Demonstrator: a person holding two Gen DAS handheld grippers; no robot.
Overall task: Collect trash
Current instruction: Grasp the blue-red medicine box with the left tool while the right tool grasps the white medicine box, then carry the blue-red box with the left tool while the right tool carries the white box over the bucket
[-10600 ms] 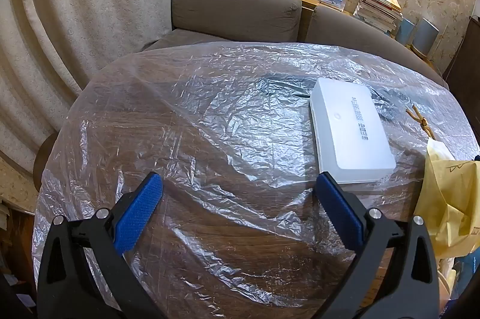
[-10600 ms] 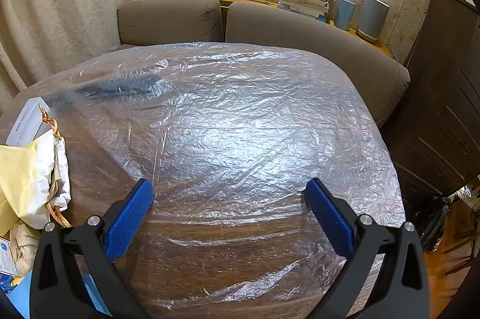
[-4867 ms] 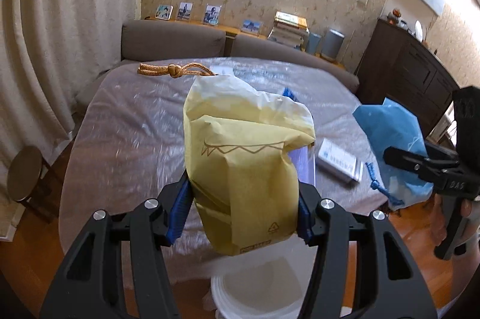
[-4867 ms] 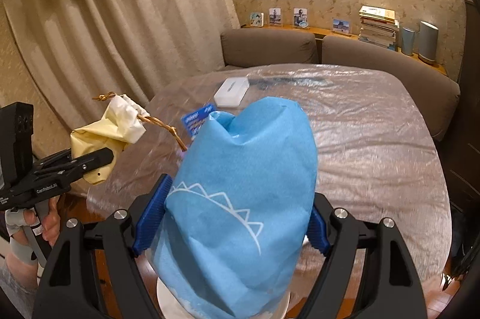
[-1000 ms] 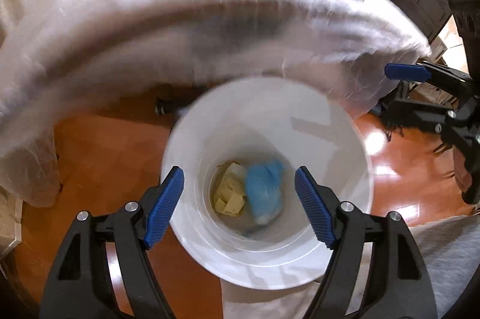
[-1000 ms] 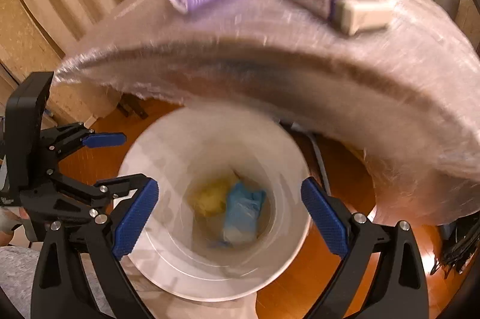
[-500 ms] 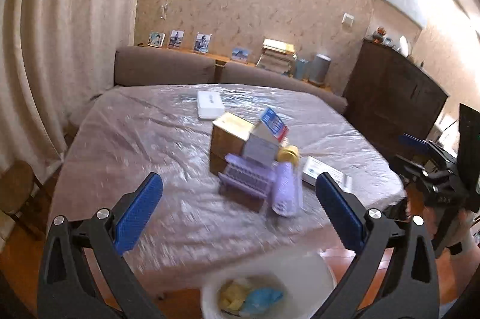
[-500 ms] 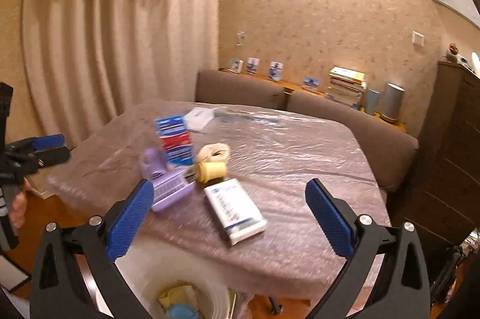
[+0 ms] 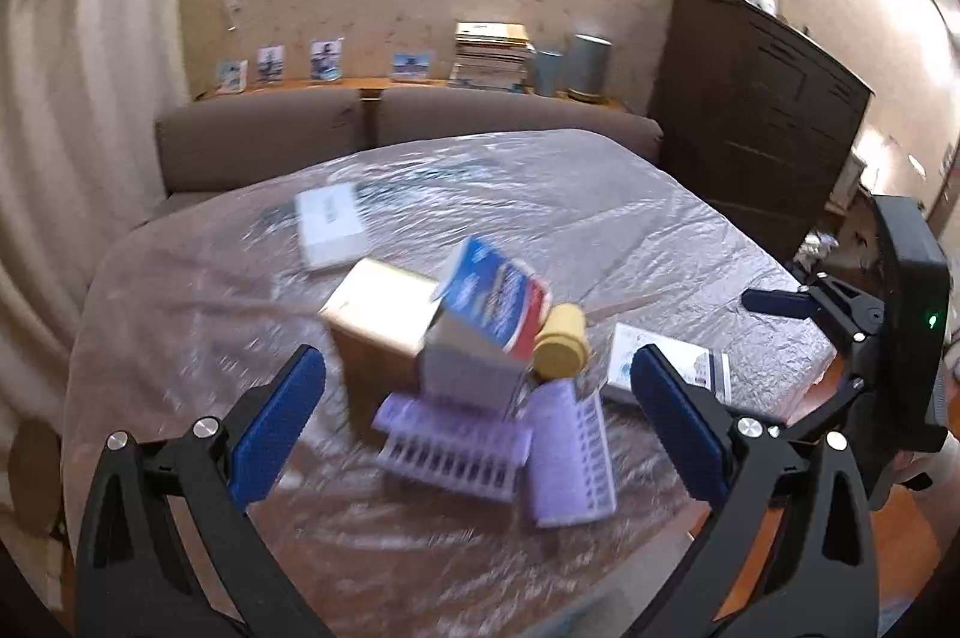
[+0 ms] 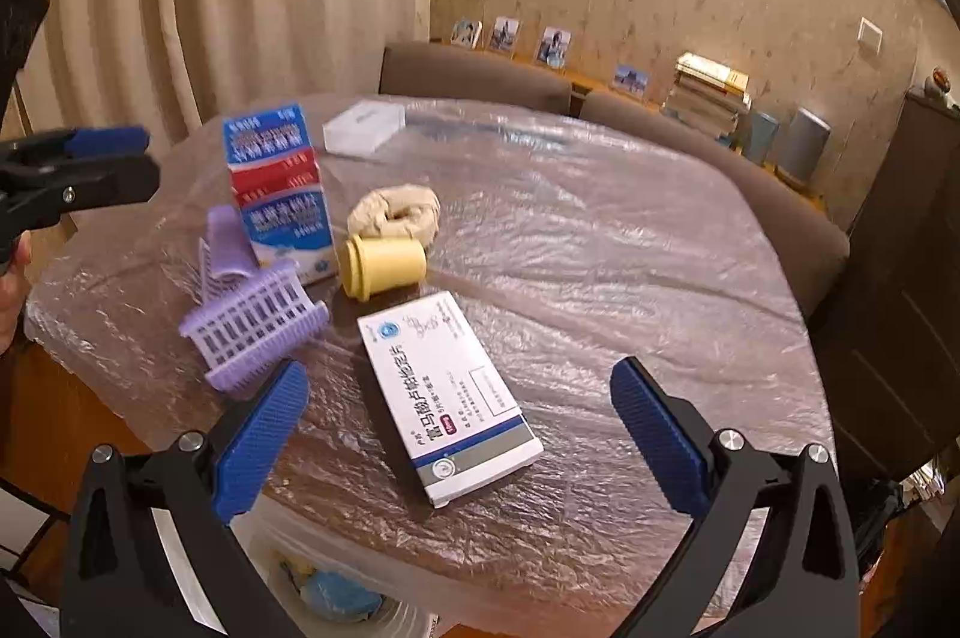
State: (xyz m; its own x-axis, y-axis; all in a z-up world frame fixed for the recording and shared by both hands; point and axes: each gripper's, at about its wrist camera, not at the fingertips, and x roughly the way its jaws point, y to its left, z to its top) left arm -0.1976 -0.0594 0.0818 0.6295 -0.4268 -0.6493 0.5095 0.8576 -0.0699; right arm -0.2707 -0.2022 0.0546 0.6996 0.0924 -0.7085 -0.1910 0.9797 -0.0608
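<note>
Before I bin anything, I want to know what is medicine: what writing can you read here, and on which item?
"富马酸卢帕他定片": large print on the flat white medicine box; its smaller print is too small to read.
Blue and red carton: print blurred, unreadable.
Far white box: marking too small to read.

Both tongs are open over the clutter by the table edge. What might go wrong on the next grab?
The yellow cup lies on its side and may roll when nudged. The medicine box lies flat on crinkly plastic sheet, so the right tongs might pinch the film too. The purple racks lean together near the edge and could slide off.
</note>
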